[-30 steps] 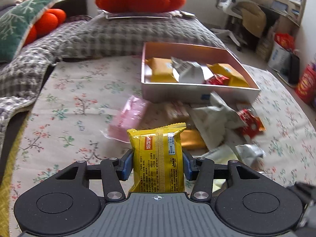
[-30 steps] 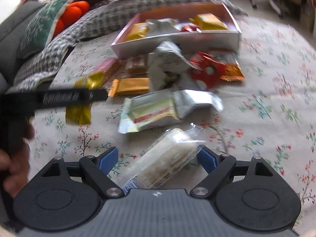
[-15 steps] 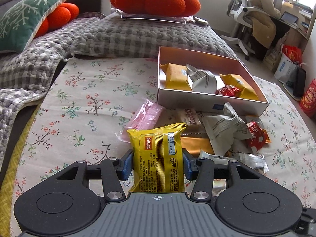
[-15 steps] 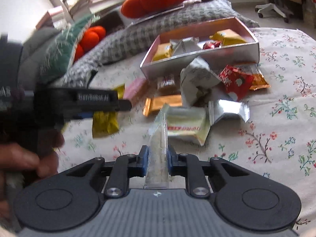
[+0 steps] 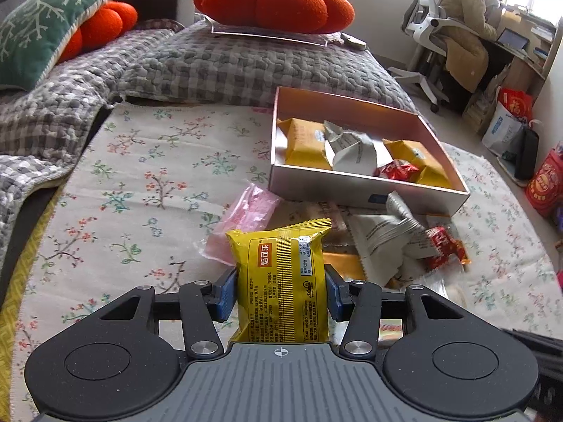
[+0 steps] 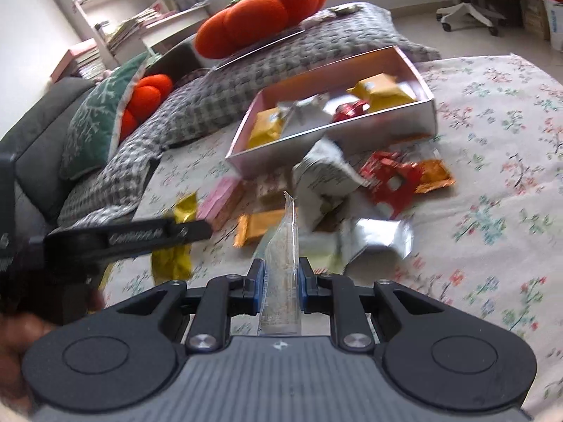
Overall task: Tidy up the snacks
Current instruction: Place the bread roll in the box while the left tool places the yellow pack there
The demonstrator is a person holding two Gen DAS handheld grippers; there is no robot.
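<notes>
A: Yellow snack pack (image 5: 279,281), what's it look like?

B: Shiny yellow w/ red label & tiny print, puffy, zigzag top edge. Stands up straight btwn the left gripper (image 5: 279,290) pads, squeezed tight.

A: And the right gripper (image 6: 280,286)?

B: Pinched shut on a clear thin pack (image 6: 283,256), pale stuff inside, edge-on, pointing up.

A: Where's the box (image 5: 369,184)?

B: Ahead of the left gripper, a bit to the right. Pink, open, w/ yellow, silver & red packs in it. More snacks lie loose on the flowery cloth (image 5: 147,183) btwn gripper & box.
</notes>
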